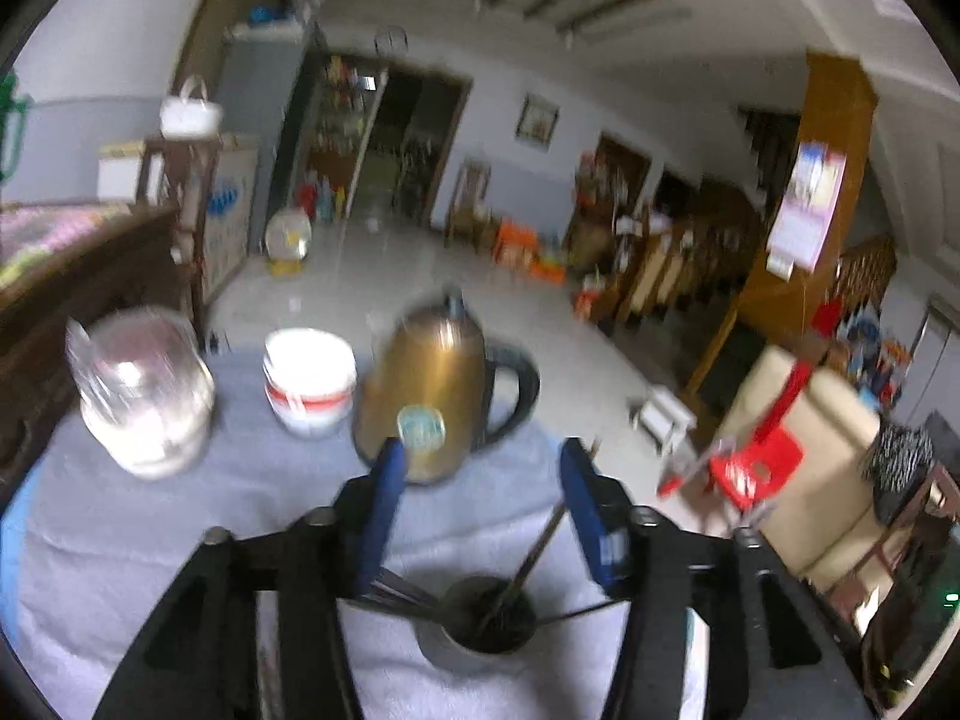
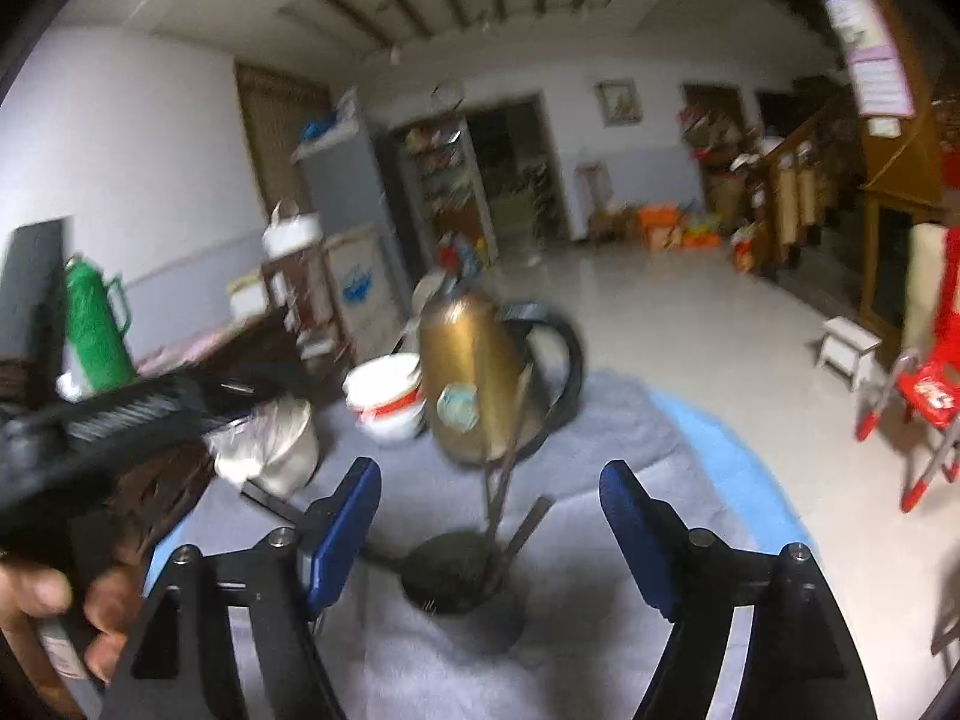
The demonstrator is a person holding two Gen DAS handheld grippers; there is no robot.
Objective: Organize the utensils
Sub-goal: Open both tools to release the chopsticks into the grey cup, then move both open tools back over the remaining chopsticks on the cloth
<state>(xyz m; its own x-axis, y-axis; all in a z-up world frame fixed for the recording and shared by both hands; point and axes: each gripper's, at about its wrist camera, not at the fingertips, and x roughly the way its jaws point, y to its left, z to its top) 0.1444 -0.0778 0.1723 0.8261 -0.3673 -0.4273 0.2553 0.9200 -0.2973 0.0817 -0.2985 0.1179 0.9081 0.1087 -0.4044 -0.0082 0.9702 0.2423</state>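
Two hand-held grippers hover over a dark utensil cup [image 1: 489, 615] standing on a counter [image 1: 198, 534] draped in grey cloth, with several chopsticks [image 2: 503, 498] already upright or leaning inside it; the left hand-held gripper [image 1: 483, 462] has its blue pads spread wide with nothing between them, and the right hand-held gripper [image 2: 489, 483] is likewise spread and empty, the cup sitting between and just below its fingers. Behind the cup stand a brass-coloured kettle [image 1: 426, 396], stacked white bowls [image 1: 309, 381] and a glass jar [image 1: 141, 396]. No loose utensils can be made out on the cloth, though both views are blurred, so the sorting looks largely done, with perhaps only tidying the chopsticks left
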